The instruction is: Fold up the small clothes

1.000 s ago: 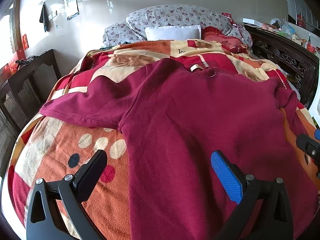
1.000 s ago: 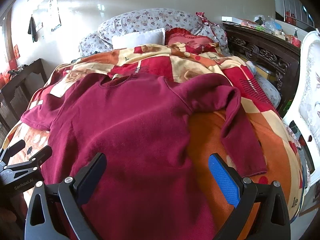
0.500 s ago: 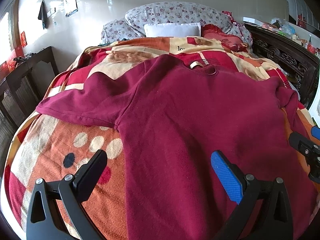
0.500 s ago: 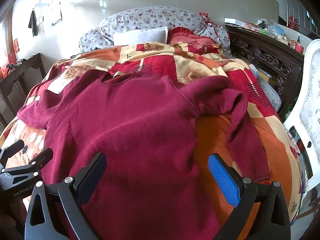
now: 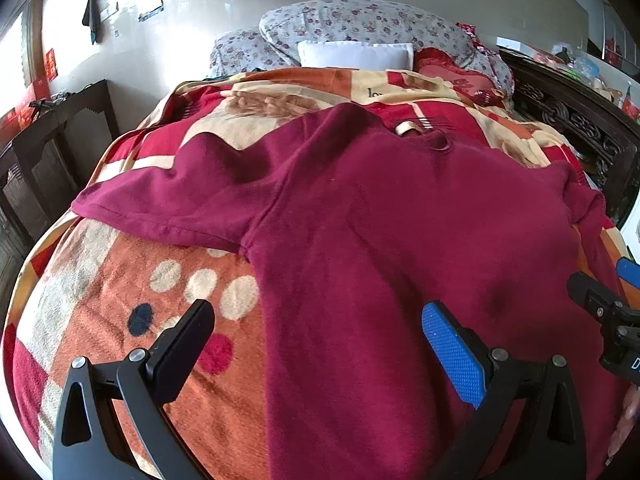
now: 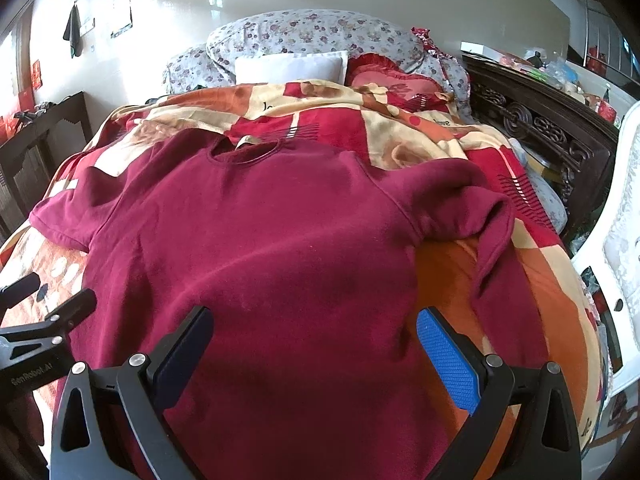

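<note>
A dark red sweatshirt lies spread flat on the bed, collar toward the pillows; it also shows in the right wrist view. Its left sleeve stretches out sideways. Its right sleeve is bent and hangs toward the near edge. My left gripper is open and empty above the shirt's lower left side. My right gripper is open and empty above the lower right part of the body. Each gripper shows at the edge of the other's view.
The bed carries an orange, red and cream patterned blanket. Floral pillows, a white pillow and a red heart cushion lie at the head. A dark carved wooden bedside runs along the right. A dark table stands left.
Both grippers have moved slightly forward and lower over the sweatshirt, so it fills more of each view. Both stay open. The sweatshirt has not moved.
</note>
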{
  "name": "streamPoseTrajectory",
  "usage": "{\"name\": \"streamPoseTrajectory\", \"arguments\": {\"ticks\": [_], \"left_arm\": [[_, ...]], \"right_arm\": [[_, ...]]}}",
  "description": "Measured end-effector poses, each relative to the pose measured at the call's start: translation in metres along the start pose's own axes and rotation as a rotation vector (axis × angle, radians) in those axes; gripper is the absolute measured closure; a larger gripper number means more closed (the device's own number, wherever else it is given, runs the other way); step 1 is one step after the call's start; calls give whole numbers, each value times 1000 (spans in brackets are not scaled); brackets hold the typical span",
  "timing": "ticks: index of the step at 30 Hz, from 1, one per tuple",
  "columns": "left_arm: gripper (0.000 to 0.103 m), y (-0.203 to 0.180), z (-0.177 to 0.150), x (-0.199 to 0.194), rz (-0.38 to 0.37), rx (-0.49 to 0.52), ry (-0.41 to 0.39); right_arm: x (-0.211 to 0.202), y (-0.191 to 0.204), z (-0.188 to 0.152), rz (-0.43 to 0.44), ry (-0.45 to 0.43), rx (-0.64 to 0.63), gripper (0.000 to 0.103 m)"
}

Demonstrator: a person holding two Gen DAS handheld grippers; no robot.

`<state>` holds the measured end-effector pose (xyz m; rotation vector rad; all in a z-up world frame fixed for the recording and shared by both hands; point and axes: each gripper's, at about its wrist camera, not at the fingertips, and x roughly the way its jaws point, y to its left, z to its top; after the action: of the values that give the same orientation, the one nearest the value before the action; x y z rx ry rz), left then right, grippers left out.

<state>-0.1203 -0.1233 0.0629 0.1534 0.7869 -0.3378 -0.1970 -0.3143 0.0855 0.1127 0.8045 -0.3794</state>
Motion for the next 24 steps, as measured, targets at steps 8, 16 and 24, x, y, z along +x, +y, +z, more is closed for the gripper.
{"name": "streamPoseTrajectory", "arguments": {"ticks": [8,16,24], "left_arm": [[0,25,2,6,27,-44,5],[0,50,3,15,49,-81,24],[0,117,14,30,58,-206,68]], "right_arm": [[10,20,7,18,6,-26,0],[27,44,15,58,20,-65,0],[53,88,28,185,48,-105,0]]}}
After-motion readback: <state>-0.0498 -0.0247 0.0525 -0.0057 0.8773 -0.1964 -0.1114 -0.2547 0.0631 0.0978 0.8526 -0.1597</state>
